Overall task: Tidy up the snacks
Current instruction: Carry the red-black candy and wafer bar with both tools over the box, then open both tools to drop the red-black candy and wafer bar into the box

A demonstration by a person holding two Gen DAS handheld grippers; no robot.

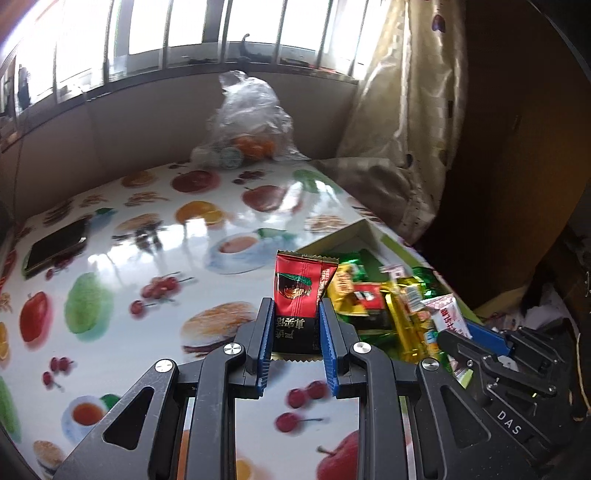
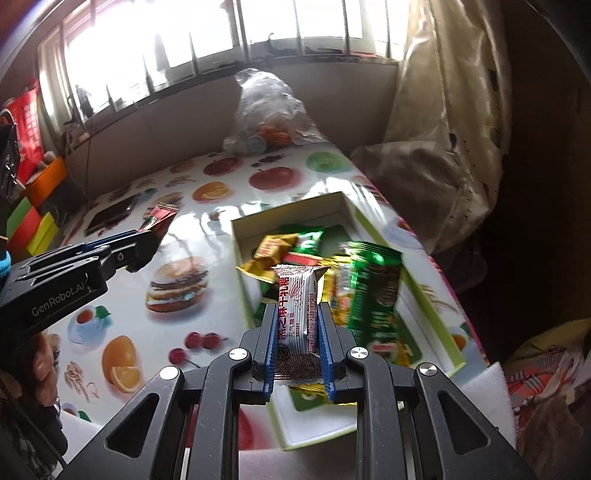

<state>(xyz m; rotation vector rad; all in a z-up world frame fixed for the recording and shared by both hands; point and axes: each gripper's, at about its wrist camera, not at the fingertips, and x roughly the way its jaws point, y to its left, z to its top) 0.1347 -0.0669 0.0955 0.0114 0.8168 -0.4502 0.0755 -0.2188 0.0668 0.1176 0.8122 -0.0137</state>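
Gripping a red-and-black foil snack packet [image 1: 297, 295] and a white-and-red wrapped candy bar [image 2: 298, 321], both fingers' loads should settle flat inside the shallow green-rimmed cardboard box [image 2: 236, 236] at centre frame.

home | fruit-print table [image 1: 110, 258] | floral curtain [image 1: 406, 110] | barred window [image 1: 184, 29] | phone [image 1: 55, 245]

The left gripper [image 1: 293, 314] clamps a snack packet [image 1: 301, 291] between its fingers, above the table [image 1: 155, 258]. Right of it lies the open box [image 2: 428, 295] of snacks, over which the right gripper [image 2: 297, 317] grips a wrapped bar [image 2: 297, 310]. Ahead, at the table's far edge, sits a plastic bag [image 1: 251, 122]; a phone [image 1: 55, 247] lies far left.
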